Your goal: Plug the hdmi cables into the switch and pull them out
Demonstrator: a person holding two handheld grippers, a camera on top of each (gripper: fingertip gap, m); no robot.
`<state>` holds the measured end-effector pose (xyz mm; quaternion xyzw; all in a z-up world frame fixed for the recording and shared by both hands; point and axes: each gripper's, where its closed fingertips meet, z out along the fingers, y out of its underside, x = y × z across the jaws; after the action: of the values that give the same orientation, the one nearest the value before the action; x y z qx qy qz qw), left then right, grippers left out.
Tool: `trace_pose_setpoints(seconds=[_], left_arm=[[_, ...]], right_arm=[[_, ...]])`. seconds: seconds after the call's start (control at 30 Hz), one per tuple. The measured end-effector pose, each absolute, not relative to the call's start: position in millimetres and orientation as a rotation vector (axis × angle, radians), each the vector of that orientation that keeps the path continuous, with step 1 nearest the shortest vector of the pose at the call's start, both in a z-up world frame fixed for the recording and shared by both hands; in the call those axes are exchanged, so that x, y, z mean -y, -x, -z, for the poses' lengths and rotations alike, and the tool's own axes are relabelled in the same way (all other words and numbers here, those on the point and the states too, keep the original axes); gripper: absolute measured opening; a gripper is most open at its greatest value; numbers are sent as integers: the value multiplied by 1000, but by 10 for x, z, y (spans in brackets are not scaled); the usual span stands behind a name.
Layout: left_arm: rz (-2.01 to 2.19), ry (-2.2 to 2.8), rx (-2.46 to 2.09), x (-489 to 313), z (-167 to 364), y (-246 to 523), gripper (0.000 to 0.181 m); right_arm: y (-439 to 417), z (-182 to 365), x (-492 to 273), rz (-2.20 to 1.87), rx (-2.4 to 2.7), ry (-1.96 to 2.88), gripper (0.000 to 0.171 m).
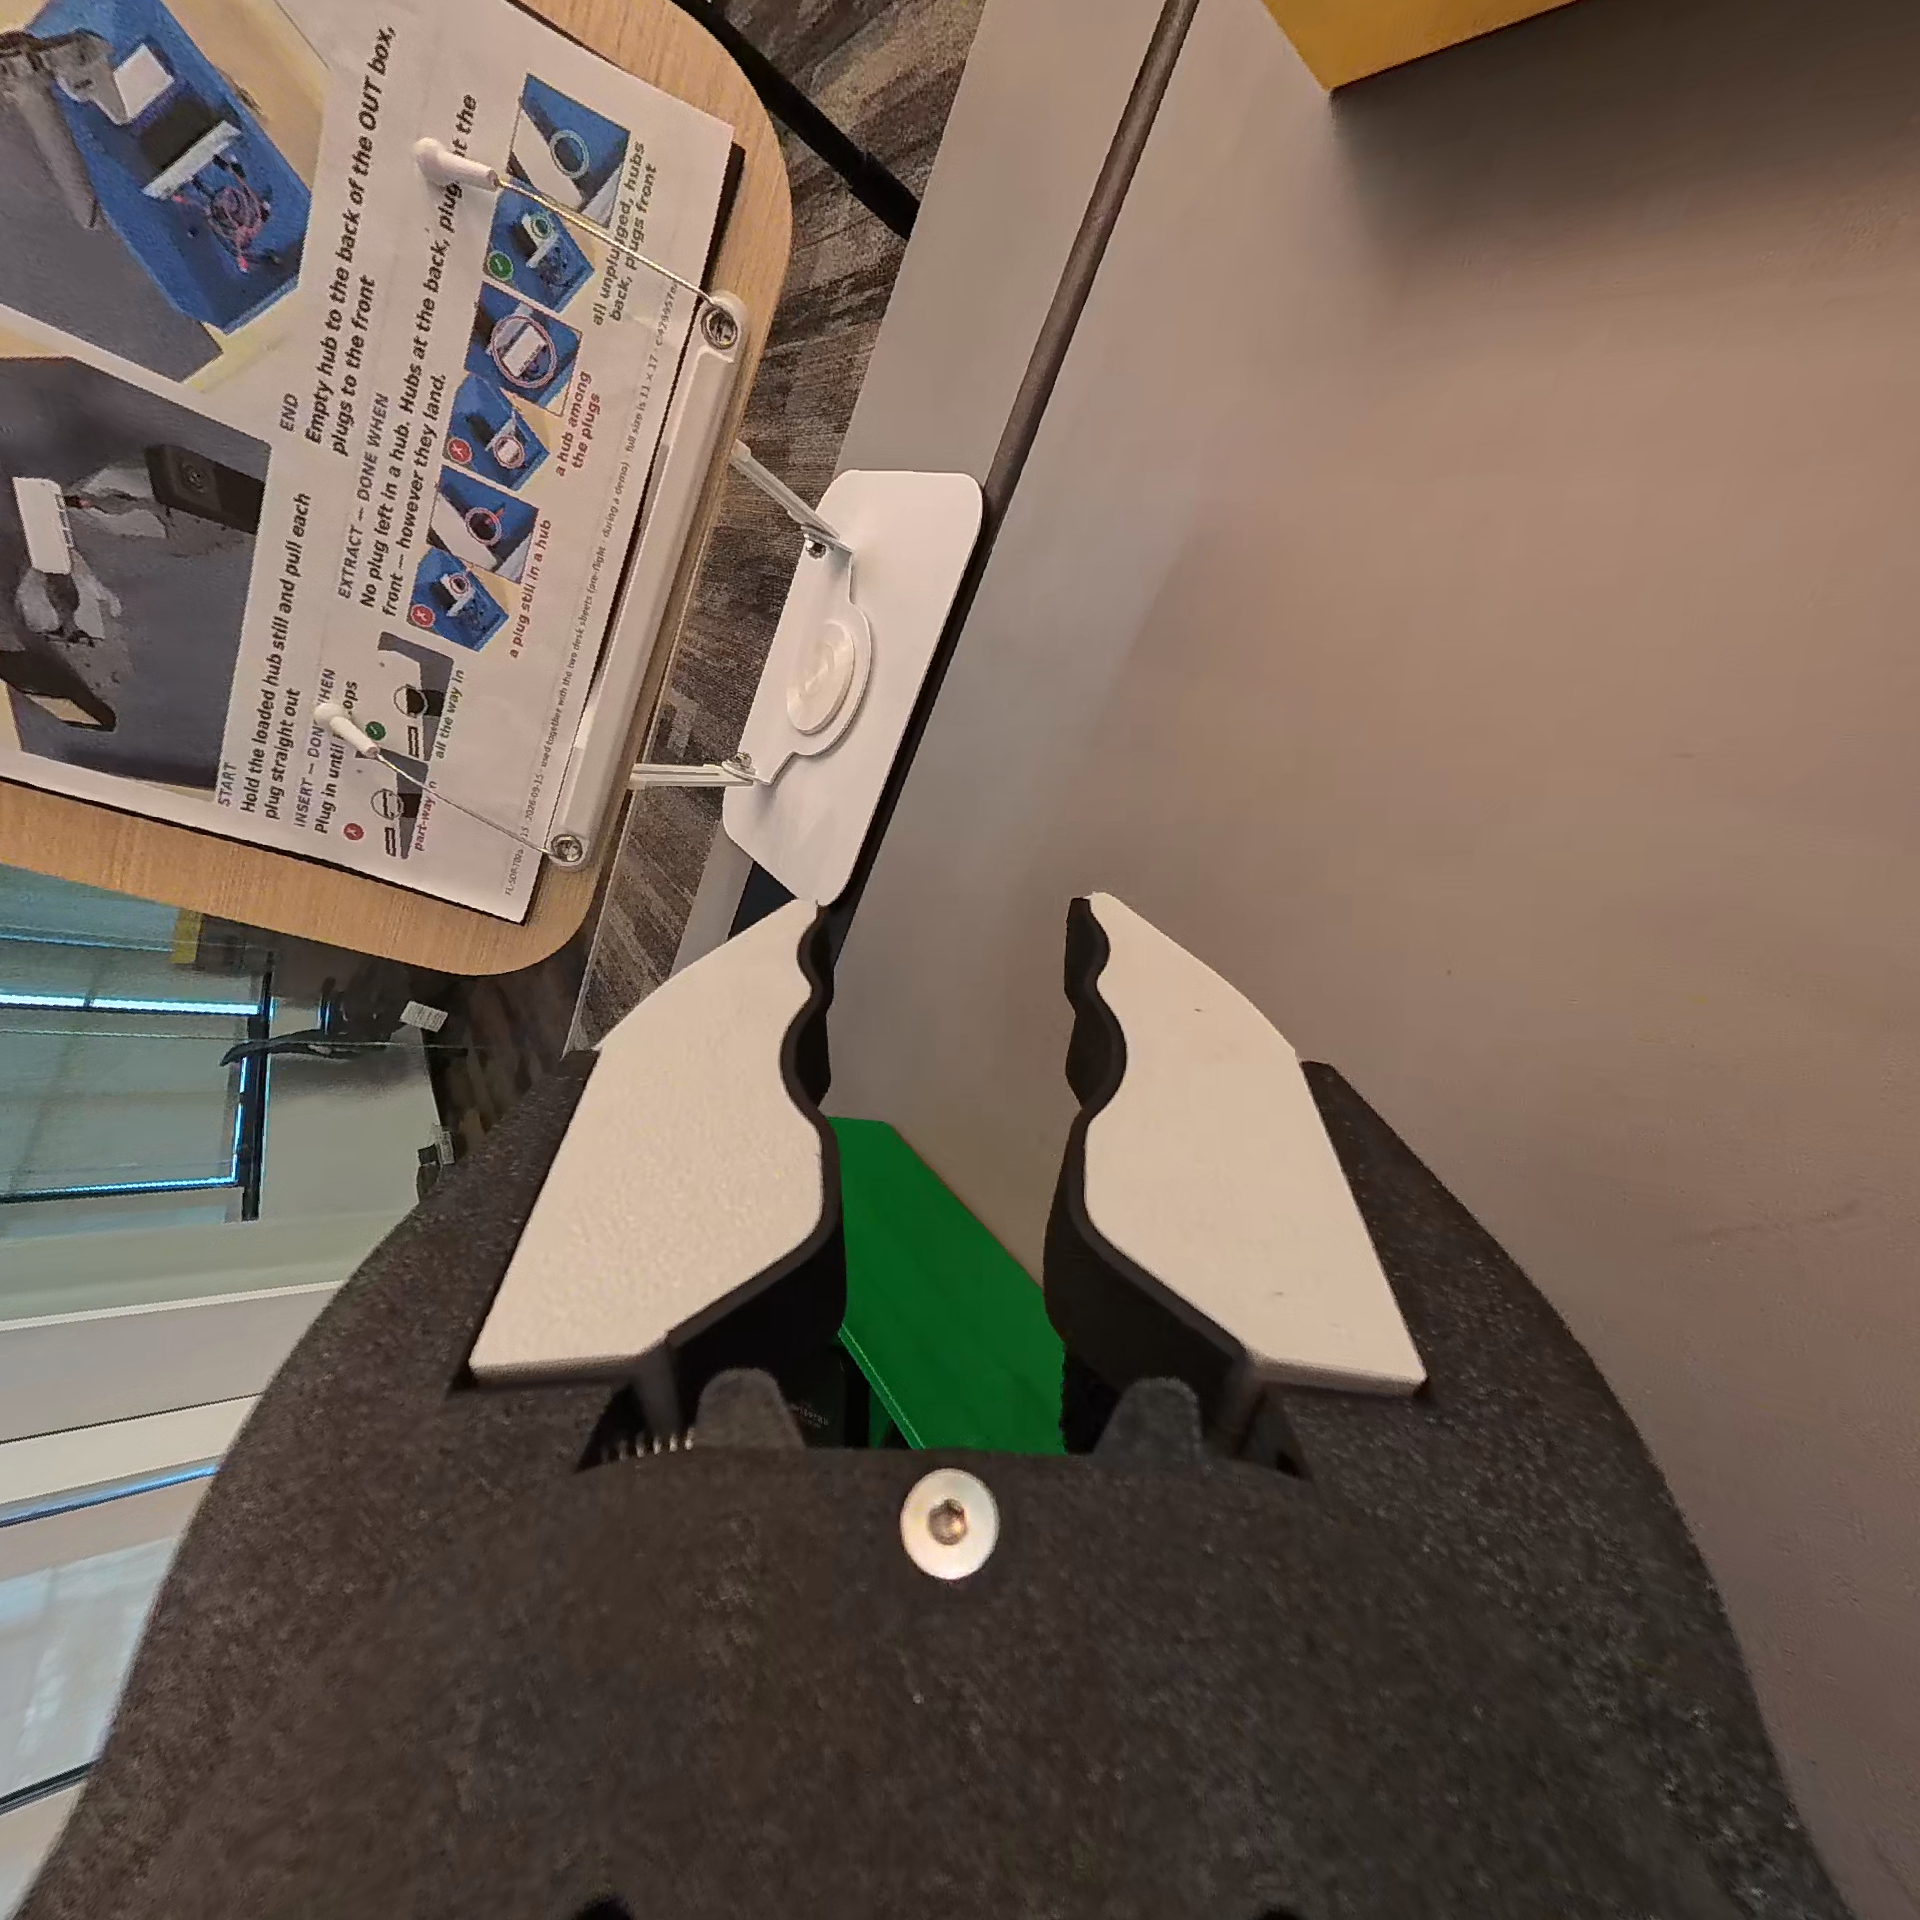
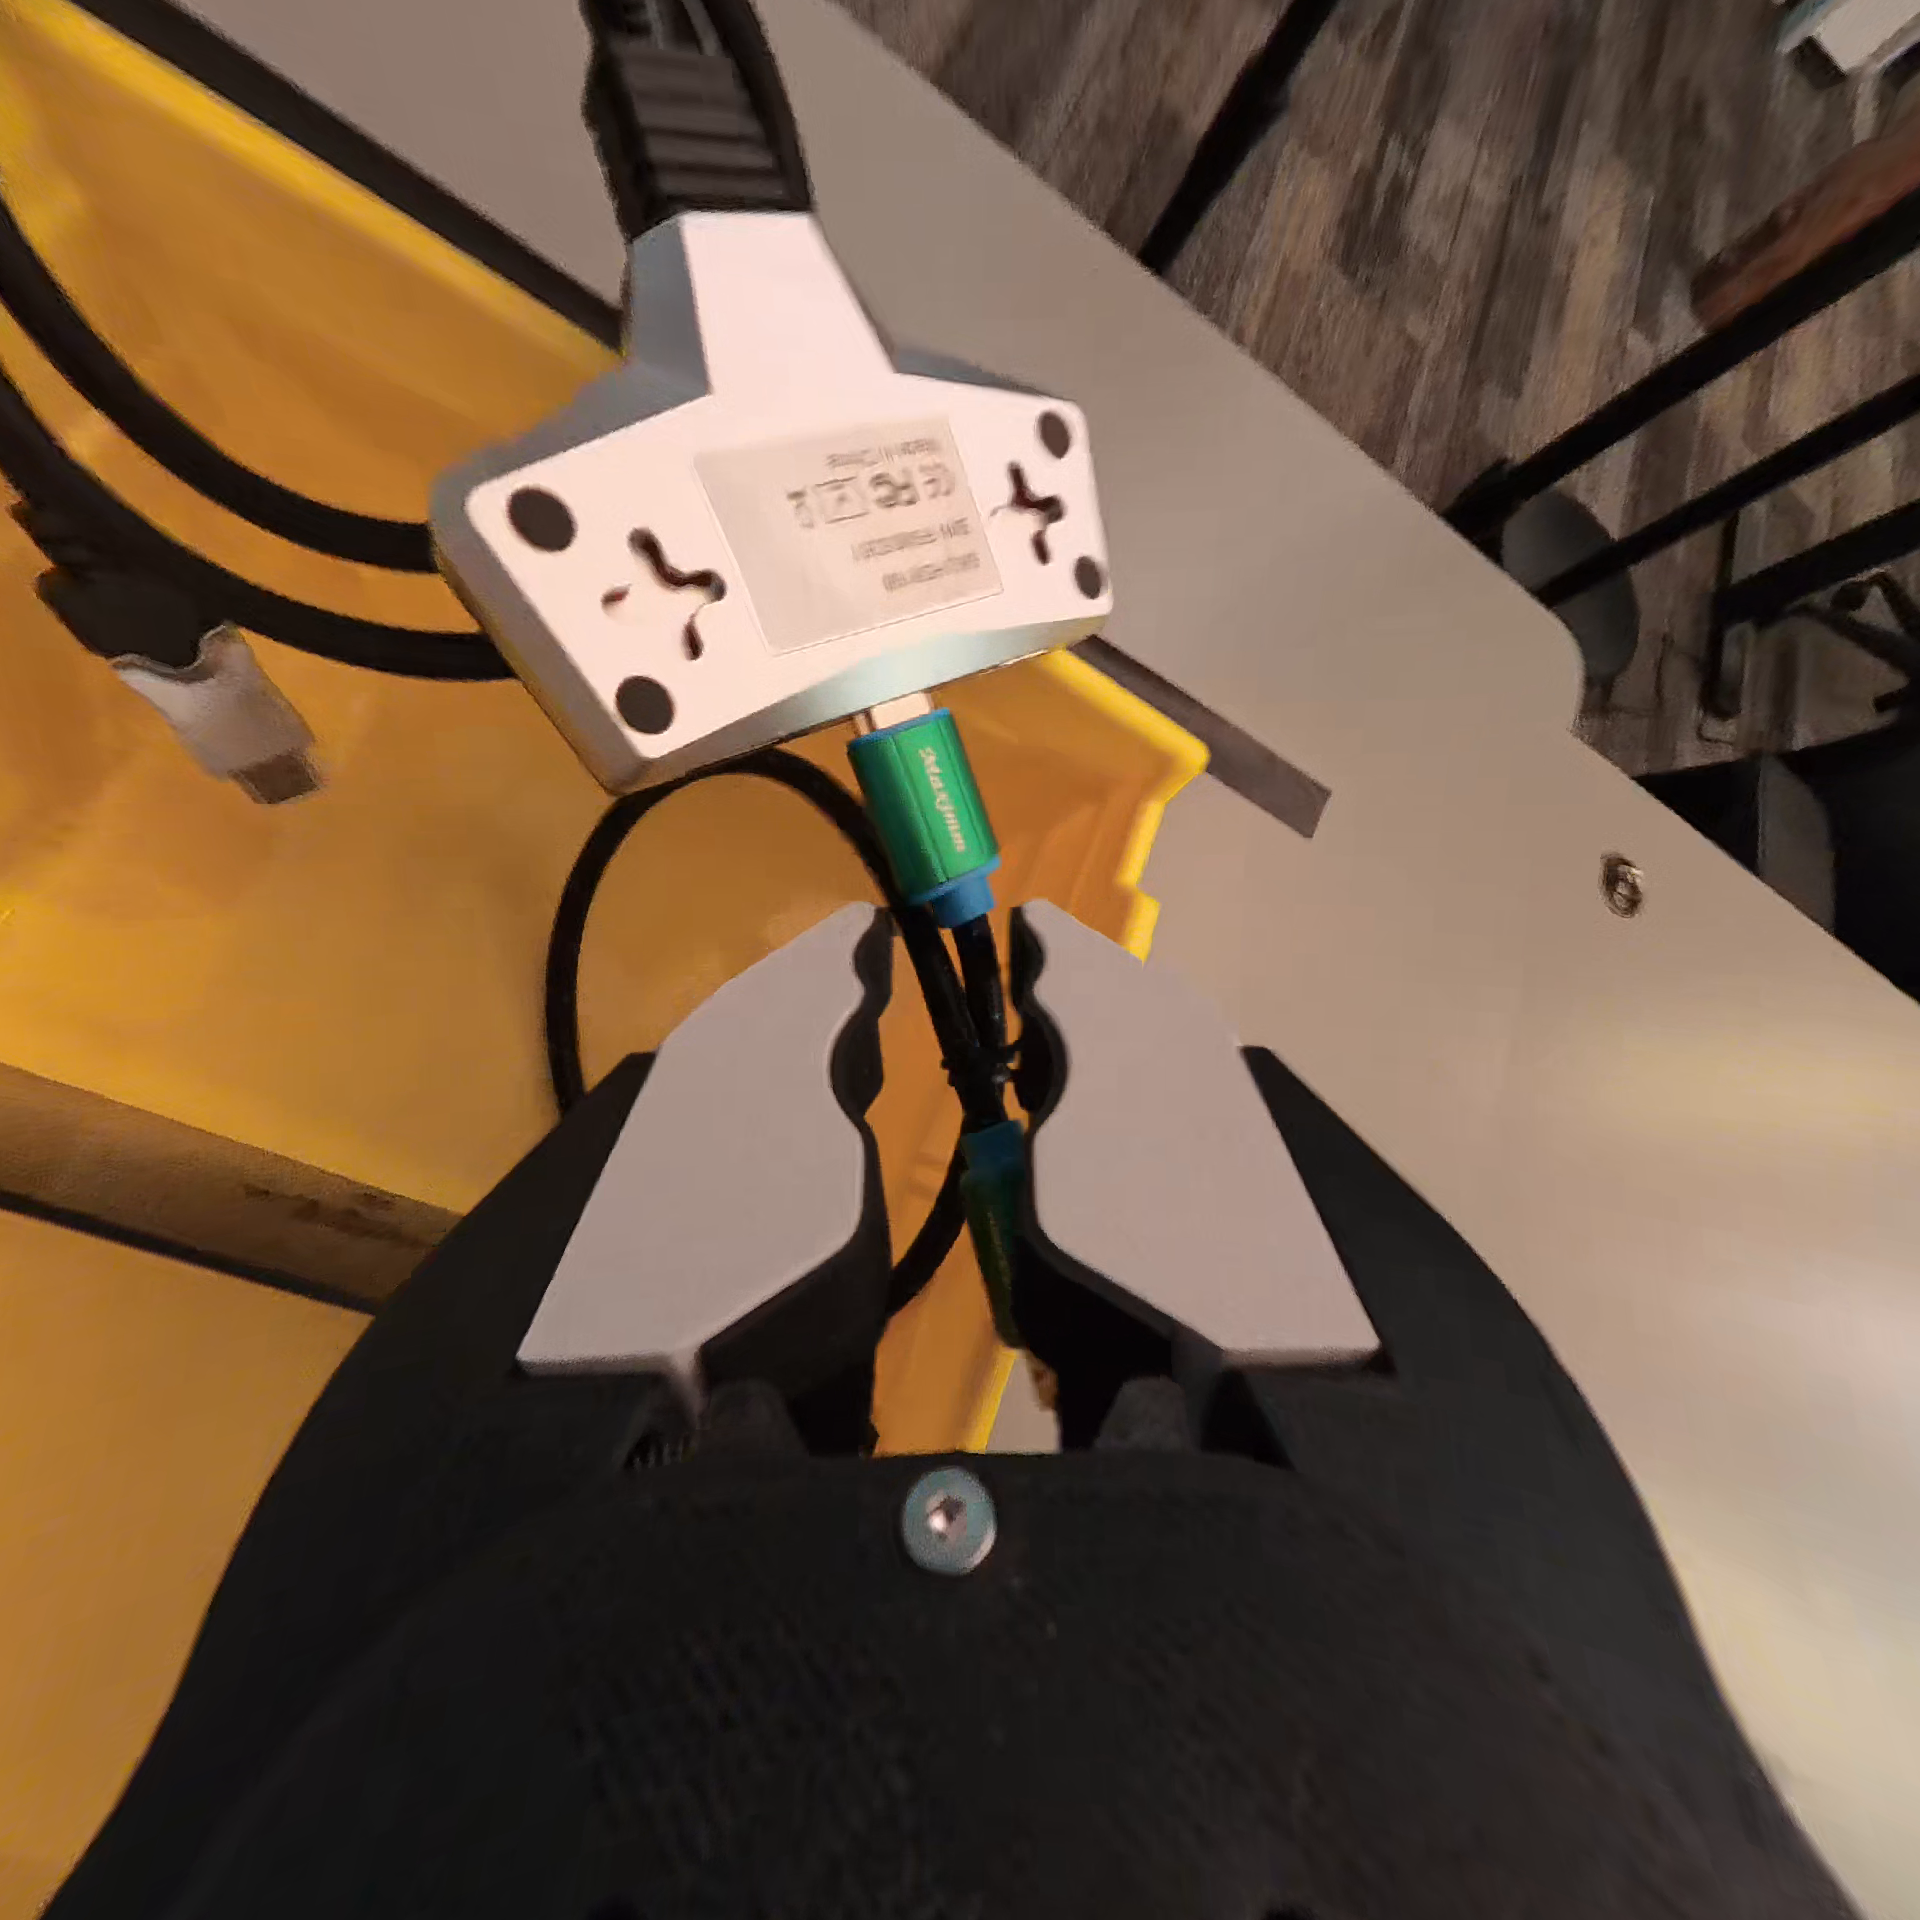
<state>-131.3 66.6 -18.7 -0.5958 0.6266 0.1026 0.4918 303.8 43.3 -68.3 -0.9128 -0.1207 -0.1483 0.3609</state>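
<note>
In the left wrist view my left claw (image 1: 945,925) sits spread and empty in the lower middle of the frame, pointing at a bare grey desk (image 1: 1455,727); an instruction sheet (image 1: 343,436) on a wooden clipboard stand (image 1: 743,239) fills the upper left, and none of the task's things show here. In the right wrist view my right claw (image 2: 951,930) is partly spread, its tips straddling the thin black cable (image 2: 961,1008) without, as far as I can tell, pinching it. Just above, at centre frame, the silver switch (image 2: 769,499) hangs underside up over a yellow bin (image 2: 260,935), the green plug (image 2: 925,810) seated in its lower edge and a thick black plug (image 2: 696,104) at its top. I judge the switch light and slick, the cable floppy; the rigid green plug shell is the place to grip, never the cord.
</note>
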Motion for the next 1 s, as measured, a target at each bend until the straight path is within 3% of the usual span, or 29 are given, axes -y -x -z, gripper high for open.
trace_pose_setpoints(seconds=[0.47, 1.0], left_arm=[[-225, 1448, -1517, -670, 224, 1277, 42], [-220, 1416, -1464, -682, 69, 1312, 42]], right_arm=[[-2896, 657, -339, 328, 534, 2215, 16], [-2616, 25, -157, 571, 793, 1758, 15]])
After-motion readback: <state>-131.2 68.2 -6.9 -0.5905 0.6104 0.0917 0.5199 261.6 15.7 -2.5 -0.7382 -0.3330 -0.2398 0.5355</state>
